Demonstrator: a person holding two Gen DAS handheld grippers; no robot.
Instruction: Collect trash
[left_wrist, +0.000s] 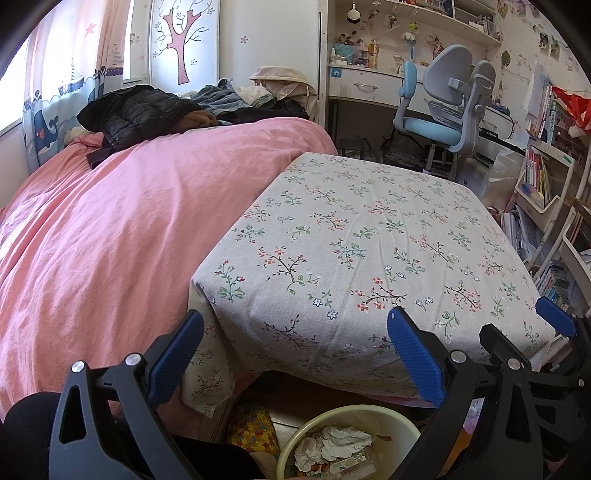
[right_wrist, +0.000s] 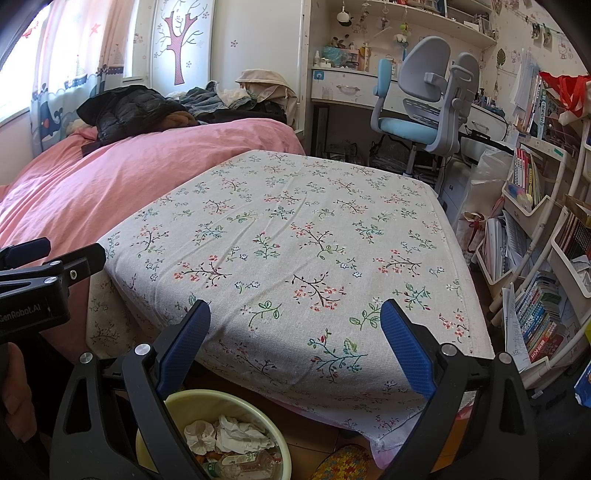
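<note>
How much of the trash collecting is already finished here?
Done: crumpled paper and a wrapper lie in the bin, and no trash shows on the flowered table. In hand: nothing; the left gripper and right gripper are open and empty. Left: nothing visible.

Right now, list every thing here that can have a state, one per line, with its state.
Left hand-held gripper: open, holding nothing.
Right hand-held gripper: open, holding nothing.
Trash bin: uncovered on the floor, crumpled paper and wrappers inside.
Flowered tablecloth: spread flat, nothing lying on it.
Desk chair: unoccupied, beside the desk.
Black jacket: heaped on the pink bed.
</note>
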